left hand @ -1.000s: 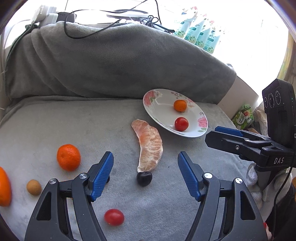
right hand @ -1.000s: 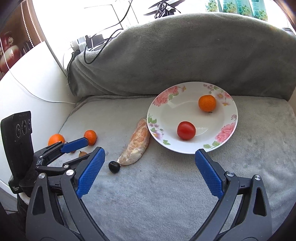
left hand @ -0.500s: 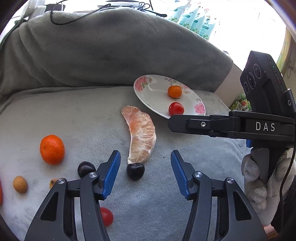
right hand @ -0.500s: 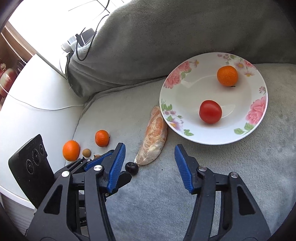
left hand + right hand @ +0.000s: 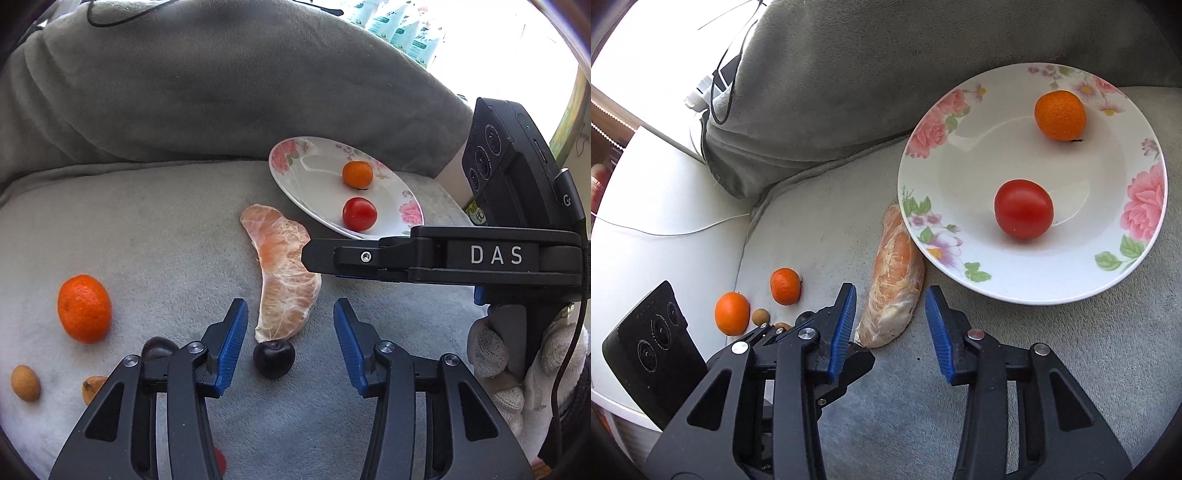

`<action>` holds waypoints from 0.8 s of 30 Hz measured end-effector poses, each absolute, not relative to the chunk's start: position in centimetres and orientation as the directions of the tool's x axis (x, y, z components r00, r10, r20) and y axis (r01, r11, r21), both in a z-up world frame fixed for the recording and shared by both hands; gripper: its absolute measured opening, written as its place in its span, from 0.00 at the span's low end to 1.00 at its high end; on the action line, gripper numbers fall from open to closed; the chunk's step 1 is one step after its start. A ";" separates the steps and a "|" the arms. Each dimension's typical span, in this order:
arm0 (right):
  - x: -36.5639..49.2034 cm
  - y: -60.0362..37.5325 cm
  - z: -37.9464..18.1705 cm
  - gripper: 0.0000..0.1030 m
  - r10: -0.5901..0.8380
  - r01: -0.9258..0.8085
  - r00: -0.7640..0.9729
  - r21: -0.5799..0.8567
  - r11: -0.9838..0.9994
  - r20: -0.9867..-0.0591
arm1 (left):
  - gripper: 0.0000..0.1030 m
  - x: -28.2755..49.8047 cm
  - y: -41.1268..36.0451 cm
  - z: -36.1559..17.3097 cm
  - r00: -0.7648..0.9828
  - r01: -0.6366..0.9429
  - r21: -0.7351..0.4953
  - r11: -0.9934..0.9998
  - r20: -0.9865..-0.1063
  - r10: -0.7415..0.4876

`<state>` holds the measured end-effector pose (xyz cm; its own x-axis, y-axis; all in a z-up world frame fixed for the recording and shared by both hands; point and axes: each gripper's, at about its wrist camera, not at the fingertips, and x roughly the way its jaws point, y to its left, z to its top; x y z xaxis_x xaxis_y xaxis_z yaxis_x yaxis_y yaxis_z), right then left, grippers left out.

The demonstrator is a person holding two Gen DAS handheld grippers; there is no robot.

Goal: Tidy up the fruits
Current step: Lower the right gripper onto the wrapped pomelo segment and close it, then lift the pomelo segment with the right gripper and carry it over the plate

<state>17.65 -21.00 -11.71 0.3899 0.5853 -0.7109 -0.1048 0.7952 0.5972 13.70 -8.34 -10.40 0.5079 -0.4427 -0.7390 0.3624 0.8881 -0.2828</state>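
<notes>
- While both of my claws point down at the grey blanket [image 5: 155,229], neither holds anything.
- Left claw [image 5: 287,345]: jaws have just been closing and now stand partly apart. Between them lie a dark cherry [image 5: 273,357] and the near tip of the peeled citrus segment [image 5: 284,280]. The blue pads [image 5: 232,345] touch neither fruit; blanket shows on both sides.
- Right claw [image 5: 890,326]: jaws have also just been closing and are partly apart. The near end of the citrus segment [image 5: 895,291] lies between them, closer to the left pad. Whether that pad touches it I cannot tell.
- In the left wrist view my right claw [image 5: 314,258] reaches in from the right, its tip over the middle of the segment; a gloved hand [image 5: 517,365] grips its handle.
- Segment lies on the blanket, its far end just beside the rim of the flowered plate [image 5: 960,280].
- Plate carries a small orange [image 5: 1060,115] and a red tomato [image 5: 1024,208], apart from each other.
- Left of my left claw on the blanket: a mandarin [image 5: 84,308], a second dark cherry [image 5: 157,348] partly behind the left finger, and a small tan fruit [image 5: 25,383].
</notes>
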 end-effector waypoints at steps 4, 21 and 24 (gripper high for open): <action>17.9 -20.9 -12.2 0.40 0.584 -0.096 0.384 0.598 0.795 -0.715 | 0.46 14.0 -8.5 -10.8 0.493 0.363 -0.296 0.883 -0.744 -0.452; 18.6 -20.2 -13.3 0.33 0.588 -0.087 0.365 0.603 0.793 -0.722 | 0.42 15.2 -8.9 -11.8 0.457 0.366 -0.308 0.878 -0.763 -0.457; 18.6 -20.1 -13.3 0.32 0.588 -0.088 0.366 0.603 0.793 -0.721 | 0.36 15.3 -9.1 -11.9 0.456 0.369 -0.304 0.879 -0.764 -0.456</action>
<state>18.61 -20.14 -13.28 0.3661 0.5885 -0.7209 -0.0884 0.7932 0.6026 15.31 -9.15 -11.92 0.4563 -0.4556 -0.7643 0.3686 0.8786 -0.3036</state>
